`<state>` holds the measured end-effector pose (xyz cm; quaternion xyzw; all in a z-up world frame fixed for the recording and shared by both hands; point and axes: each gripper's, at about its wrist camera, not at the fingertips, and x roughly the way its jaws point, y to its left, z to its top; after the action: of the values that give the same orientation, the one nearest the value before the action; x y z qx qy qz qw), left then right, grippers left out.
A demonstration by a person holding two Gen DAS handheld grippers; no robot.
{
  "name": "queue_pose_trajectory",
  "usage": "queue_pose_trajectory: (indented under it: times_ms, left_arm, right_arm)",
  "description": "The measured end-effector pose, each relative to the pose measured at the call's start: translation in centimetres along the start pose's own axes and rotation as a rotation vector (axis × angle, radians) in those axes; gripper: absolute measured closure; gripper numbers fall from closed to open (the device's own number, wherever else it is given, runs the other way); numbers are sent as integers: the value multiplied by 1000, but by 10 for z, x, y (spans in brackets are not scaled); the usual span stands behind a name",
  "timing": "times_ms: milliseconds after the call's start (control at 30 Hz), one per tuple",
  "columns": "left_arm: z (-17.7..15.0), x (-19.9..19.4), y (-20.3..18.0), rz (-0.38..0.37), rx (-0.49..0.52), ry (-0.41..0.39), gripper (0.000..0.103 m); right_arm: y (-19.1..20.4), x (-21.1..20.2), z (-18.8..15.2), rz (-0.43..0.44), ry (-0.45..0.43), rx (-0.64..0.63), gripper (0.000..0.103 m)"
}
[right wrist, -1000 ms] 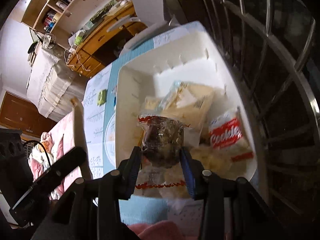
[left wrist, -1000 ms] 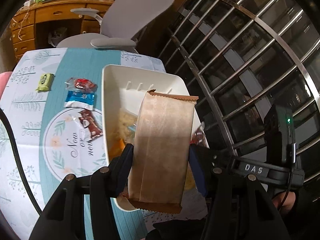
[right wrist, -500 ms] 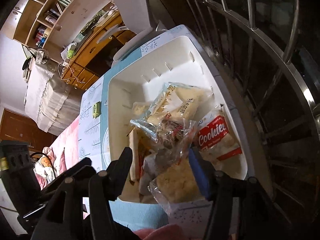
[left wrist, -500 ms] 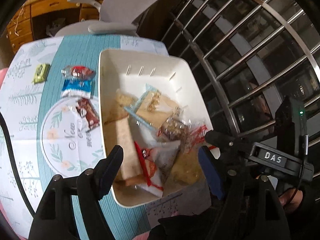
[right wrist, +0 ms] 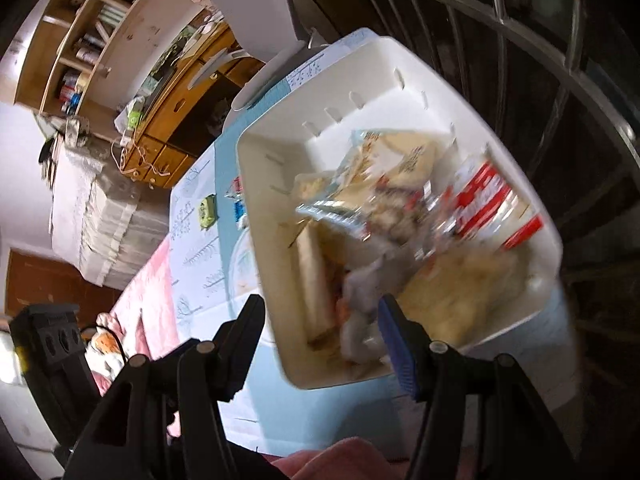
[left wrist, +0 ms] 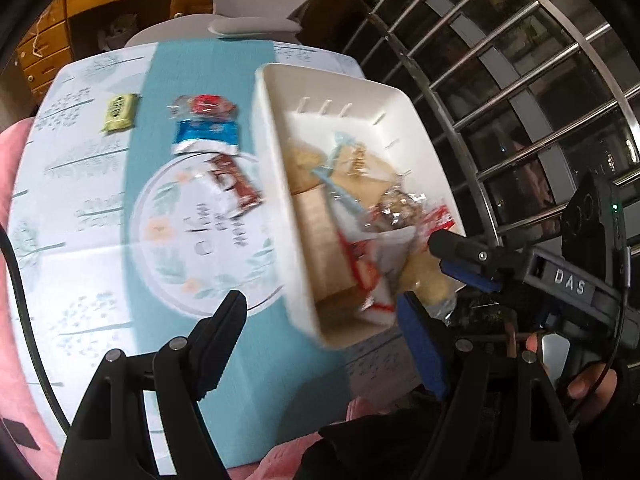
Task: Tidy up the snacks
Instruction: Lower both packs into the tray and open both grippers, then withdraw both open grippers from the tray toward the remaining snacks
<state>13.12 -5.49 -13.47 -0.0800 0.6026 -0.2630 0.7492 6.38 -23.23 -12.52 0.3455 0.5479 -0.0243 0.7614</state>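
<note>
Left gripper (left wrist: 320,312): released, empty | right gripper (right wrist: 320,316): released, empty | white bin (left wrist: 272,128): snack packets inside | table (left wrist: 72,200): green packet (left wrist: 119,112) at 10 o'clock.

Crowded bin (left wrist: 404,96) (window bars (left wrist: 520,40) beside)

Snacks piled in bin (left wrist: 276,184), 4 packets (left wrist: 206,132) left on table (left wrist: 80,208)

both the left gripper (left wrist: 320,312) and right gripper (right wrist: 320,316) point steeply down, jaws apart and holding nothing.
</note>
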Motion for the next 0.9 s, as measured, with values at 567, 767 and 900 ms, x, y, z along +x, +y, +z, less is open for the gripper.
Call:
queue_pose_trajectory:
  times_ms: [567, 767, 900]
  left_arm:
    - [29, -77, 142, 138, 74, 139, 24]
    - [69, -72, 174, 173, 64, 215, 23]
    - [95, -59, 187, 255, 47, 286, 23]
  right_arm:
    - [89, 36, -55, 41, -140, 398, 44]
    - [122, 58, -65, -5, -186, 470, 44]
    - [136, 74, -63, -36, -215, 494, 44]
